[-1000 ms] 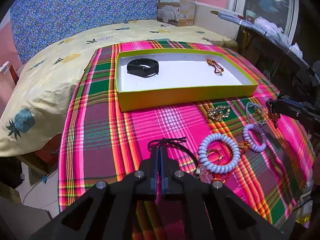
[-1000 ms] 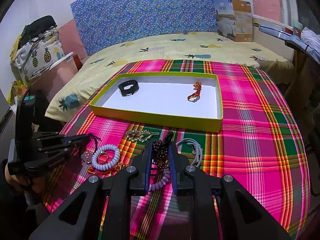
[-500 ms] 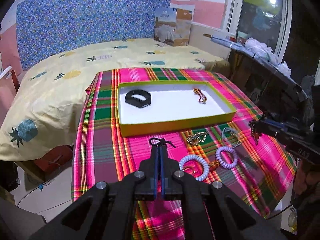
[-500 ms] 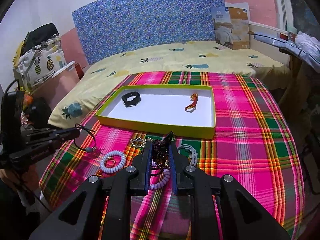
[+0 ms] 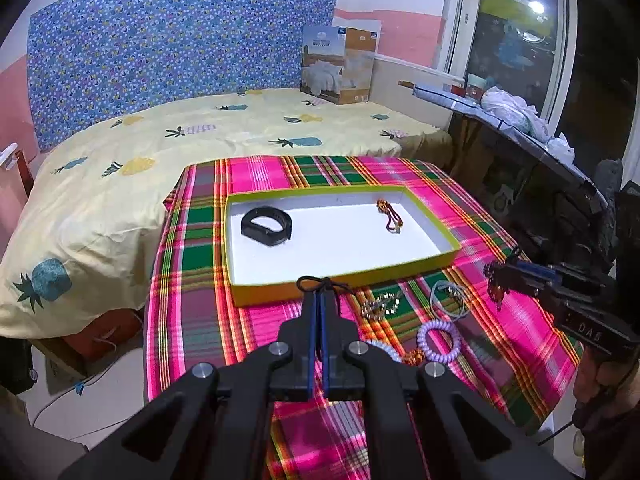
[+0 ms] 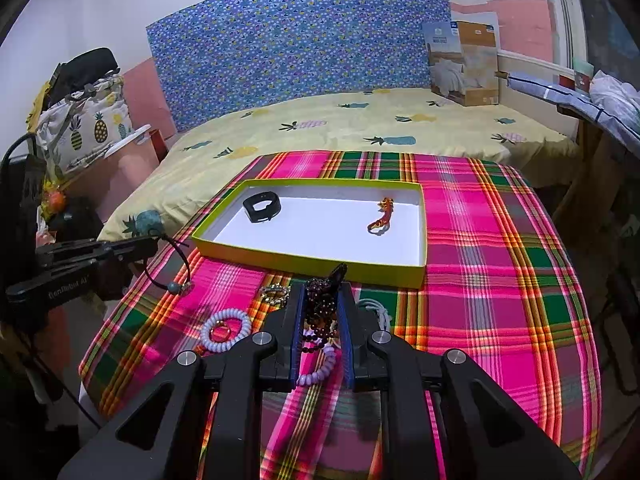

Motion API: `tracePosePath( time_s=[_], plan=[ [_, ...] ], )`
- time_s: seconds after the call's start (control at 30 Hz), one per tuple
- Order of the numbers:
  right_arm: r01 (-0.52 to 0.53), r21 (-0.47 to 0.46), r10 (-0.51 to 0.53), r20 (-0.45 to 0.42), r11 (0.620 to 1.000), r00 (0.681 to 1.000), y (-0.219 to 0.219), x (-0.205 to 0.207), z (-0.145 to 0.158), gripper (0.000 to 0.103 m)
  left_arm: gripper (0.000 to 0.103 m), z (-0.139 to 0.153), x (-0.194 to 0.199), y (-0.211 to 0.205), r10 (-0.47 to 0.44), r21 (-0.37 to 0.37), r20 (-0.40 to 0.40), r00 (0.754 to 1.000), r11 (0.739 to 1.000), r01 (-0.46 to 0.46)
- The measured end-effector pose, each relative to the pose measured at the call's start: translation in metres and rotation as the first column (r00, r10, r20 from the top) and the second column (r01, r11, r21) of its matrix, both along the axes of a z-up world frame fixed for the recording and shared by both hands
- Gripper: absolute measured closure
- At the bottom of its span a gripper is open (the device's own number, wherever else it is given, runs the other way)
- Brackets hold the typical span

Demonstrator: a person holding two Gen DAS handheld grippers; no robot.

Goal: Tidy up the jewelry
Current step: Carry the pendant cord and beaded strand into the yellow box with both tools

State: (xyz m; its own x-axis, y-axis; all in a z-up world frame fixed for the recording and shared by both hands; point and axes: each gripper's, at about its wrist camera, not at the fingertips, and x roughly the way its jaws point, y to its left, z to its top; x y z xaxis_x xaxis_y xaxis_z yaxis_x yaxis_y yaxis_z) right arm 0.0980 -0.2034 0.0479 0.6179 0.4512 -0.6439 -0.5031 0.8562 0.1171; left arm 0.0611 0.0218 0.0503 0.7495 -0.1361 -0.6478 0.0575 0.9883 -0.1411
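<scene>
Plaid-covered table (image 6: 500,280) carrying a yellow-rimmed tray (image 6: 304,261) at 12 o'clock in both wrist views. Inside the tray: a black band (image 6: 262,207) toward 10 o'clock and a red-gold bracelet (image 6: 382,218) toward 1 o'clock. Loose pieces lie on the cloth just short of the tray – two lilac coil bands (image 5: 438,340), a pale cord loop (image 5: 450,300) and a gold chain (image 5: 380,304).

Left gripper (image 5: 319,300): jaws pressed together on a black cord necklace (image 6: 170,264), which in the right view dangles from the tips with a small bead at its low point, clear of the cloth. Right gripper (image 6: 323,308): jaws pinching a dark beaded bracelet (image 6: 320,308), bunched between the pads.

Handling, as a judgement: both pieces are light and limp – the cord will swing and the beads may roll or slip out of a loose pinch, so a hold on a gathered bundle, not a single strand, seems safest.

Hard to make out: the necklace clasp, how much bracelet hangs below the right pads, and the nearest coil band, partly hidden behind the left gripper body
</scene>
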Motion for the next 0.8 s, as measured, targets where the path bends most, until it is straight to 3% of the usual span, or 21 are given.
tracePosePath(
  time_s=[0.43,0.8],
  plan=[
    [-0.002,-0.023,0.003,0.031,1.000,1.000,0.006,0.037,0.008,0.087,0.101,0.017,0.040,0.001,-0.005,0.026,0.032,0.999,1.000,0.004],
    [0.022,-0.041,-0.022,0.016,0.999,1.000,0.010,0.085,-0.001,0.087,0.101,-0.001,0.079,0.014,0.022,0.043,-0.011,1.000,0.999,-0.021]
  ],
)
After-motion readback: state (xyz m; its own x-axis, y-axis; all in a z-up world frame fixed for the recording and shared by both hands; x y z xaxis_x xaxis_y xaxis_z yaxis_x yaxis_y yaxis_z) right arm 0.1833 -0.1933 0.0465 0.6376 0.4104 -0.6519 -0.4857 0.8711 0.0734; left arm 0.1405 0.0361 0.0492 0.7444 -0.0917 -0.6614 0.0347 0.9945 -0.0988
